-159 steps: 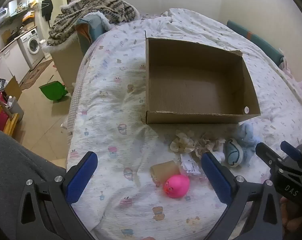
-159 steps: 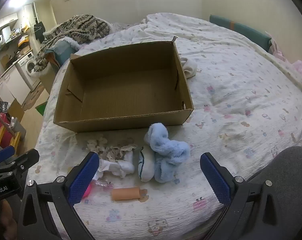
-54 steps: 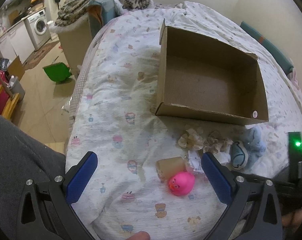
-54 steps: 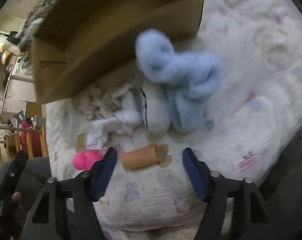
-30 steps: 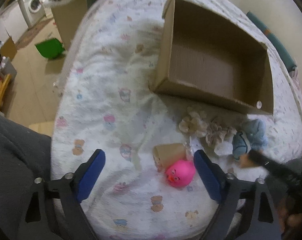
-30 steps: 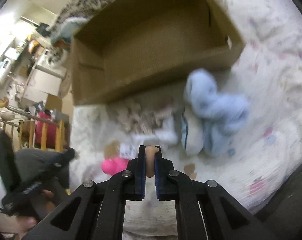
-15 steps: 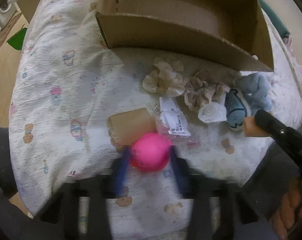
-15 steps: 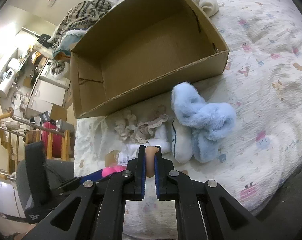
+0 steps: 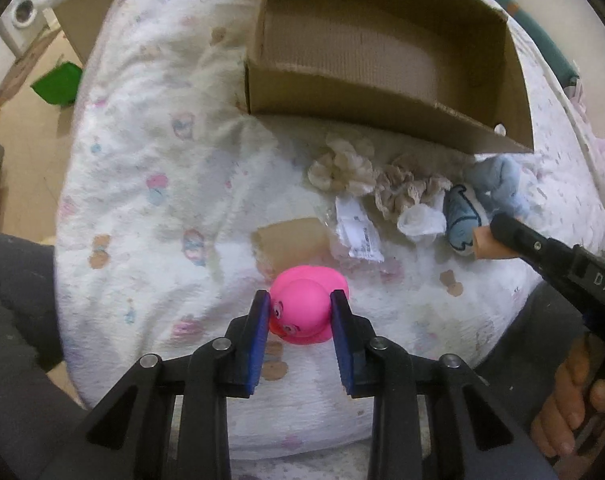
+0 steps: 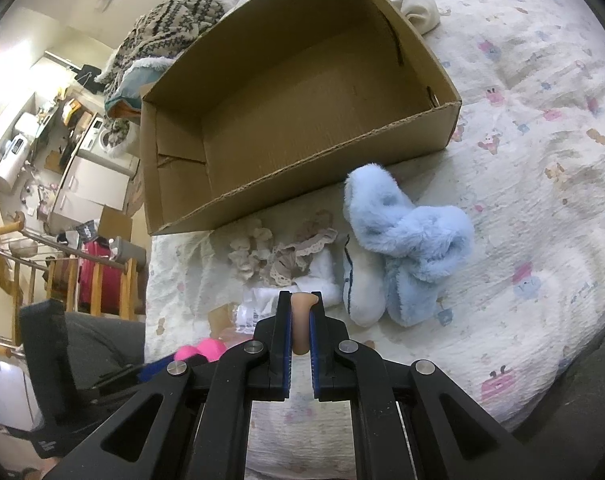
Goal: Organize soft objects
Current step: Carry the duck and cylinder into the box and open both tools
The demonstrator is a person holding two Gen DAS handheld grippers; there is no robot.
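Note:
A pink rubber duck [image 9: 304,304] sits low on the patterned bedspread, and my left gripper [image 9: 300,306] is shut on it, blue pads pressed to both its sides. My right gripper [image 10: 300,312] is shut on a small tan roll [image 10: 302,320] that stands upright between its pads; the same tan roll [image 9: 484,242] shows at the right gripper's tip in the left wrist view. An empty cardboard box [image 9: 386,56] [image 10: 294,92] lies further up the bed. In front of it lie fluffy blue slippers [image 10: 406,236], a white sock [image 10: 362,284] and lace scrunchies [image 10: 278,256].
A tan pad [image 9: 292,236] and a clear packet with a label [image 9: 358,234] lie just beyond the duck. The bed's left edge drops to a floor with a green dustpan [image 9: 58,82]. A knitted blanket [image 10: 170,36] is piled beyond the box. Grey-clad knees frame the bed's near edge.
My left gripper came down over the pink duck and its jaws went from wide apart to pressed on the duck. The right gripper lifted the tan roll off the bed and holds it.

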